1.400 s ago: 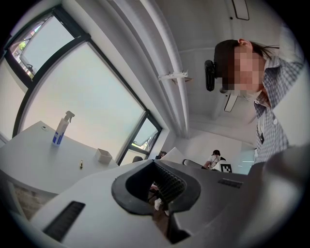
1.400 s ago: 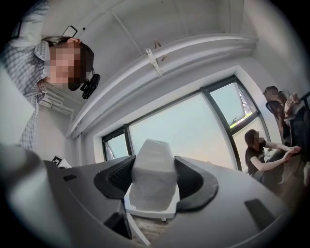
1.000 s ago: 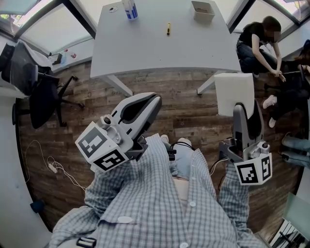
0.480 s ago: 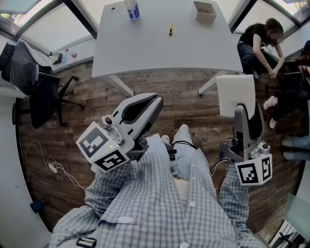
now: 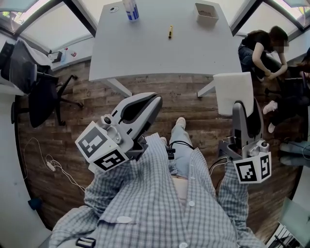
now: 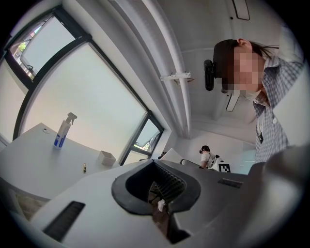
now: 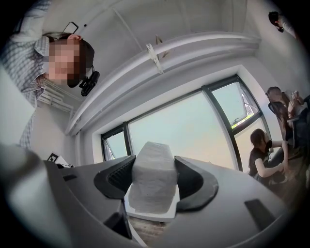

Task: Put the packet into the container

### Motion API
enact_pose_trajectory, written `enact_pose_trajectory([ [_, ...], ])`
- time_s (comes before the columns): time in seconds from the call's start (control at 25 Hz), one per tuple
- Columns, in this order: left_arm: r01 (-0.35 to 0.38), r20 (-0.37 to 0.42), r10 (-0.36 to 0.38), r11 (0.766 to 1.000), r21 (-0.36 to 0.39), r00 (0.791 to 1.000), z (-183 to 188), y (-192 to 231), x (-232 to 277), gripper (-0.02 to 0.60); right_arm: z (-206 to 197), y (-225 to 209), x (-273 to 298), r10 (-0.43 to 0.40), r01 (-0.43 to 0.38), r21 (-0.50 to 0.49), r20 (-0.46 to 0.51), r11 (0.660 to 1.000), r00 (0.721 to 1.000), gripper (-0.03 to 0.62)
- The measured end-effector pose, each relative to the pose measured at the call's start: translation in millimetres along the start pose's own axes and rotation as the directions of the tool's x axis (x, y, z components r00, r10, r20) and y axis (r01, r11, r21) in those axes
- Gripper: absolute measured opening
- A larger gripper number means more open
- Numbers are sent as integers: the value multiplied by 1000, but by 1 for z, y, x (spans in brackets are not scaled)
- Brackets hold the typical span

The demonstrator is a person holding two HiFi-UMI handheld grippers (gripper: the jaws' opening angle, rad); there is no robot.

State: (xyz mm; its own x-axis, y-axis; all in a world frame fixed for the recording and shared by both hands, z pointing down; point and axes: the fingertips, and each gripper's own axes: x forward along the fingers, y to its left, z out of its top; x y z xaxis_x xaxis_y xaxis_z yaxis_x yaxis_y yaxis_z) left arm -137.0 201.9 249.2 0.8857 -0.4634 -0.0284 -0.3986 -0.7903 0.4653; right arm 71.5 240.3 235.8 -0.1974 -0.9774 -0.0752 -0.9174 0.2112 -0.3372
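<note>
The wide pale-grey surface (image 5: 160, 46) fills the top of the head view, well apart from where I stand on the wooden plank floor (image 5: 72, 140). My left claw (image 5: 154, 100), at centre left, has its jaws pressed together with nothing in them. My right claw (image 5: 240, 110), at the right of the frame, pinches the flat white soft-wrapped packet (image 5: 234, 92) by its lower end, and the packet stands up above the jaws. In the right gripper view it is a plump, matte, slightly crinkled white block that fills the gap between the ribbed pads.

I judge this to be the carrying step: the packet is gripped but nowhere near its goal. The small open beige box-shaped container (image 5: 207, 10) sits at the surface's far upper-right corner. Next I need to close in on the surface, bring the packet over the container's open top, and only then spread the jaws.
</note>
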Motion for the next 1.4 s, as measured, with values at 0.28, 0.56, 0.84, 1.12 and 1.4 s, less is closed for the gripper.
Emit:
enact_pose_trajectory([
  [0.28, -19, -1, 19, 1000, -1, 1000, 4, 13, 28, 6, 0, -24, 25, 19, -19, 14, -16, 1000, 1000, 255],
  [0.56, -51, -6, 52, 999, 6, 999, 8, 23, 58, 6, 1, -53, 51, 43, -41, 39, -33, 998, 999, 255],
  [0.84, -89, 2, 89, 996, 8, 996, 15, 27, 83, 6, 7, -76, 78, 83, -80, 60, -44, 995, 996, 255],
  [1.12, -112, 20, 111, 994, 18, 994, 23, 31, 114, 6, 22, -104, 98, 106, -103, 55, -44, 993, 993, 255],
  [1.4, -128, 25, 127, 992, 22, 992, 25, 36, 138, 6, 29, -131, 107, 108, -105, 75, -43, 992, 993, 255],
])
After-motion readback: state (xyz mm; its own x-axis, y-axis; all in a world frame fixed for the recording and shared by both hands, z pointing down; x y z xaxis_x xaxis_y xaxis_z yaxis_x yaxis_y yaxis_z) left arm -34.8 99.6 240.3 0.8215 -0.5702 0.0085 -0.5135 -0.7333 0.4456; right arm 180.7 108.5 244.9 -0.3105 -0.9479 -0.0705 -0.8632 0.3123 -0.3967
